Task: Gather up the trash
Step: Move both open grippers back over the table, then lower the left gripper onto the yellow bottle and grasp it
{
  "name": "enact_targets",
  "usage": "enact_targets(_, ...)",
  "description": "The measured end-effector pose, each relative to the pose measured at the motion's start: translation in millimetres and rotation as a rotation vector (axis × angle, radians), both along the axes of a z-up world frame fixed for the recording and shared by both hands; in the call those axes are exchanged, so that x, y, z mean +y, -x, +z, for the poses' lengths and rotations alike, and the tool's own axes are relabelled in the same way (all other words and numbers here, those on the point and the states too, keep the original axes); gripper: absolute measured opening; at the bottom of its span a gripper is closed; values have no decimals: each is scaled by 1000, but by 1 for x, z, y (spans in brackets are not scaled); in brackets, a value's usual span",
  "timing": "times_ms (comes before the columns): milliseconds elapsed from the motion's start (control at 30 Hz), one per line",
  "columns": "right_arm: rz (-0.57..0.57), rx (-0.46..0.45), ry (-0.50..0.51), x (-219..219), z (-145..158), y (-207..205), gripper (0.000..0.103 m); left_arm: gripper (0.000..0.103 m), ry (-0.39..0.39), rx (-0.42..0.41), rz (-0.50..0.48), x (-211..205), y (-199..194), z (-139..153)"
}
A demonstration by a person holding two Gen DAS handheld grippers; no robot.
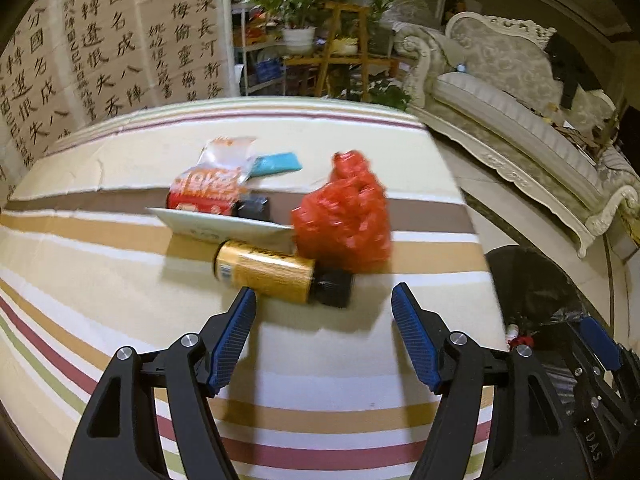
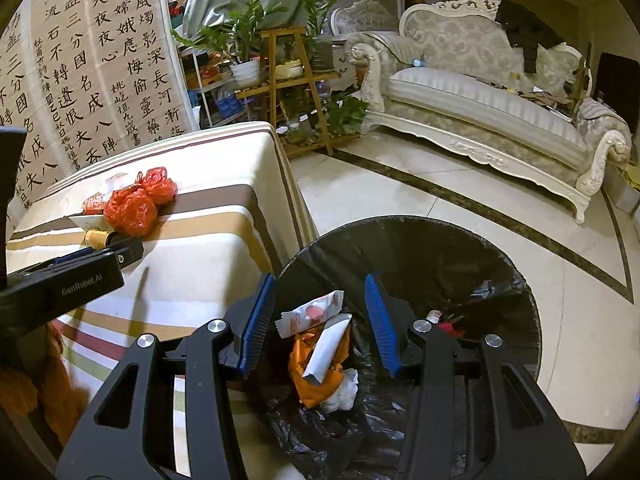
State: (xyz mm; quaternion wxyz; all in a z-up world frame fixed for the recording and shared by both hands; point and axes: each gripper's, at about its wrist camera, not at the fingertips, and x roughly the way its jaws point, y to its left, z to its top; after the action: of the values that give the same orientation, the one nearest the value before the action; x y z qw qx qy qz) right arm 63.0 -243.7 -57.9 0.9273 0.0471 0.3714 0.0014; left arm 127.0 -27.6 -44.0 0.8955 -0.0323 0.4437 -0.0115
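A calligraphy wall hanging [image 2: 92, 64], potted plants on a wooden stand [image 2: 288, 76], an ornate sofa [image 2: 480, 104], pale tiled floor [image 2: 400, 192].

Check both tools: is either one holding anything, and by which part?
Nothing is held. The left tool is open near the gold can; the right tool is open above the trash bin.

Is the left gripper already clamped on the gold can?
No, the left gripper is open, its blue fingers spread just short of the gold can lying on the striped table.
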Motion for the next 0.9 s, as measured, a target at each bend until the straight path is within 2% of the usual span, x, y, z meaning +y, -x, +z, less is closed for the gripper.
enact_targets(600, 33, 17, -12, 12, -7, 4, 46, 69, -1, 8, 87, 57, 30, 0)
enact_targets(767, 43, 16, -9, 16, -7, 5, 46, 69, 46, 10, 87, 62, 38, 6)
enact_targets(900, 46, 17, -10, 18, -7, 5, 46, 71, 49, -17, 81, 57, 30, 14)
